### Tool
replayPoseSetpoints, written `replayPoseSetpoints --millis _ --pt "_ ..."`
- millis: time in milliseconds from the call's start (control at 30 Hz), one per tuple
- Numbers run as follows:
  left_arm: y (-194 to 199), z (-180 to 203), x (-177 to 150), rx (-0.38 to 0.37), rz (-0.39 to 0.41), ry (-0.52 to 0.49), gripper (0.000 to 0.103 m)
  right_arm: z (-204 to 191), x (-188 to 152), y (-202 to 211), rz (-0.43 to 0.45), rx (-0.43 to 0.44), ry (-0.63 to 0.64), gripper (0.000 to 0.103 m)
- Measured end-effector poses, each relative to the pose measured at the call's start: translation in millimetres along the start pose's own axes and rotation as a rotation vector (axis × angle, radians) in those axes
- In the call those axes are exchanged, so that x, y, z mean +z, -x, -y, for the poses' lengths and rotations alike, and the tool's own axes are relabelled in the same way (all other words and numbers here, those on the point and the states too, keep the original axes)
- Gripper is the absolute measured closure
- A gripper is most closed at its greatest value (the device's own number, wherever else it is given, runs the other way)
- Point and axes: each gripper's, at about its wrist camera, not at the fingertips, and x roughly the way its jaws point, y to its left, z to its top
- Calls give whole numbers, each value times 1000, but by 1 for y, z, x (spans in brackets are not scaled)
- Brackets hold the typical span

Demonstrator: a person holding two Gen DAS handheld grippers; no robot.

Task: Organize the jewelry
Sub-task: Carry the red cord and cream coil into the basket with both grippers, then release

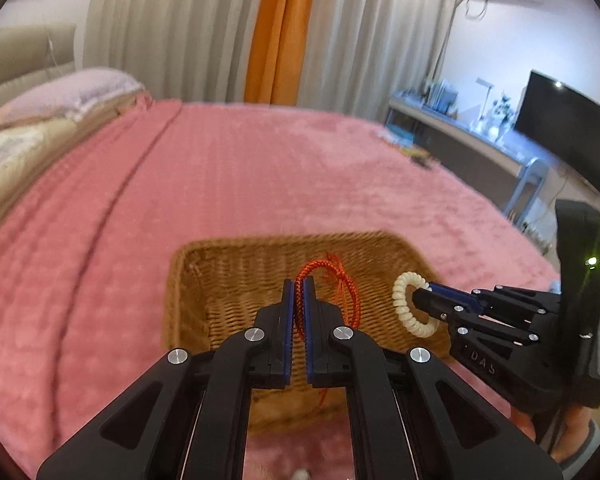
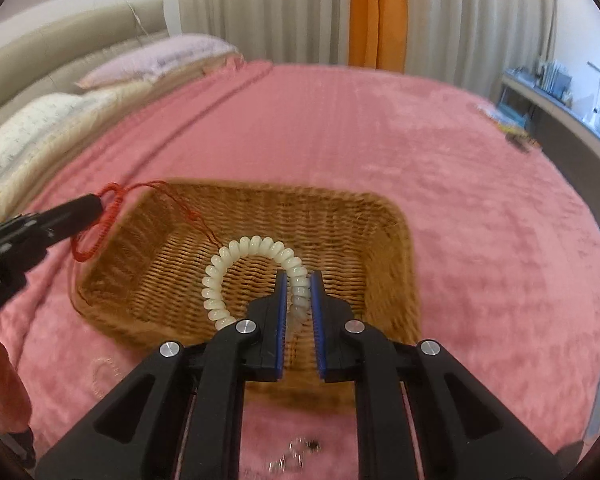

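A pink bedspread (image 1: 228,184) is carrying a wicker basket (image 1: 228,304). The left gripper (image 1: 299,292) is pinching a red cord (image 1: 342,284) over it; the right gripper (image 2: 299,284) is pinching a white bracelet (image 2: 236,264) above its right half. Depositing seems underway: each needs lowering, then opening.

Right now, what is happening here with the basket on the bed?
A person is sorting jewelry into a wicker basket that sits on a pink blanket. The left hand-held gripper is shut on a red cord bracelet, and the right hand-held gripper is shut on a white beaded bracelet. Both bracelets hang above the basket, not yet released. Some small metal pieces lie on the blanket in front of the basket, too blurred to identify.
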Motion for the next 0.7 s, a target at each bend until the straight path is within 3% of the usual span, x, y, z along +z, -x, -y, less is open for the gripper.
replayPoseSetpoints --millis 167,400,500,533,567,600,633,700 --pt "-45 -11 -8 17 -96 16 101 -1 0 -38 -96 -19 10 93" --pt "-61 -15 -13 16 -153 13 99 4 -7 -49 -134 13 -7 92" --pt "-55 -17 -14 -6 -153 28 78 10 -9 -37 -108 52 -43 88" --pt "-49 -17 -15 -5 -142 28 62 12 -10 -33 -98 56 -48 84" --pt "-40 -16 -16 -5 -121 28 54 13 -11 -25 -81 63 -53 73" --pt "-32 -15 -16 -10 -108 28 54 14 -12 -17 -64 68 -57 60" --pt "-24 -15 -17 -22 -97 29 54 15 -14 -8 -45 74 -62 55" --pt "-1 -15 -19 -57 -70 40 54 15 -16 14 -12 100 -70 53"
